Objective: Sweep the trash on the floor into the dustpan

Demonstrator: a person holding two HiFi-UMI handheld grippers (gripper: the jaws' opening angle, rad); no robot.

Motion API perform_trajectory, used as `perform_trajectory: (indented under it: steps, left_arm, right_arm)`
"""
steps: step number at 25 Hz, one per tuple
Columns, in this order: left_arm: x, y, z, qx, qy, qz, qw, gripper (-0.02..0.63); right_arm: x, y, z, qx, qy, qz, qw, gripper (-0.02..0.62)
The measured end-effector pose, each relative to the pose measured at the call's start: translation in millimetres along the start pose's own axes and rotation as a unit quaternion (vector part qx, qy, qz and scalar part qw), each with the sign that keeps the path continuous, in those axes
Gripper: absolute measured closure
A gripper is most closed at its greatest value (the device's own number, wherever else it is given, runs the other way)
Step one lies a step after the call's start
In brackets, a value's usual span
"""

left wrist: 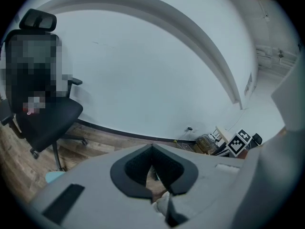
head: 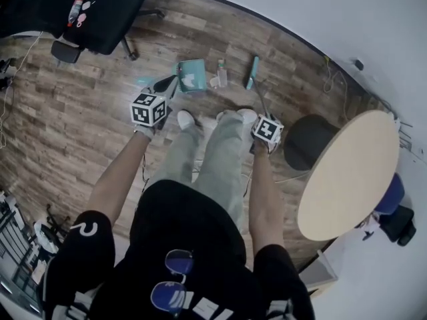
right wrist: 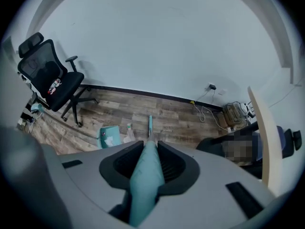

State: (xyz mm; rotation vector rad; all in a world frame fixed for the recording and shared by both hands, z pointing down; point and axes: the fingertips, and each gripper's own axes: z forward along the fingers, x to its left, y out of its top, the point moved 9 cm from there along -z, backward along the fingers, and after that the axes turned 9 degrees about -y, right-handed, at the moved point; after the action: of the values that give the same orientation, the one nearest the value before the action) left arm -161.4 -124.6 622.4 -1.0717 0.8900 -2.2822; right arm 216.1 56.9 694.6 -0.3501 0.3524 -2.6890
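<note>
A teal dustpan [head: 191,74] stands on the wood floor ahead of my feet, with white crumpled paper inside it. Its thin long handle runs back to my left gripper [head: 159,89], which is shut on it; in the left gripper view the jaws [left wrist: 153,149] meet tightly. A clear plastic bottle [head: 221,74] lies just right of the pan. The teal broom head [head: 253,72] rests on the floor right of the bottle. Its teal handle [right wrist: 145,175] passes between my right gripper's [right wrist: 147,144] jaws, shut on it. The right gripper view also shows the dustpan [right wrist: 108,136].
A black office chair [head: 100,12] stands at the far left. A round wooden table [head: 347,172] and a black stool [head: 310,139] are at my right. Cables [head: 327,79] lie by the white wall. My white shoes [head: 185,119] are just behind the dustpan.
</note>
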Motion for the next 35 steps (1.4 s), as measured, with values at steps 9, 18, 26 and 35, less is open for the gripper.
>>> perform_trajectory:
  steps: [9,18,26,35]
  left_arm:
    - [-9.4,-9.9,-4.3,0.007,-0.007,0.010,0.9999,0.607]
    - [-9.7,-26.0,-23.6,-0.004,0.005,-0.004,1.0000,0.607]
    - [6.9,-37.2,-55.6,-0.015,0.031,-0.020,0.9992,0.607]
    - [19.0,-46.2,-84.2,-0.033,0.057,-0.041,0.9970,0.607]
  right_arm:
    - [21.4,-43.8,-10.2,0.041,-0.046,-0.062,0.996,0.511]
    - [90.5,-53.0,-22.4,0.048,0.027,-0.058,0.997,0.511]
    - [136.1,-44.6,-28.1,0.024,0.111,-0.040,0.993,0.511]
    - [163.2,-33.0,-42.6,0.013,0.144,-0.054,0.988,0.511]
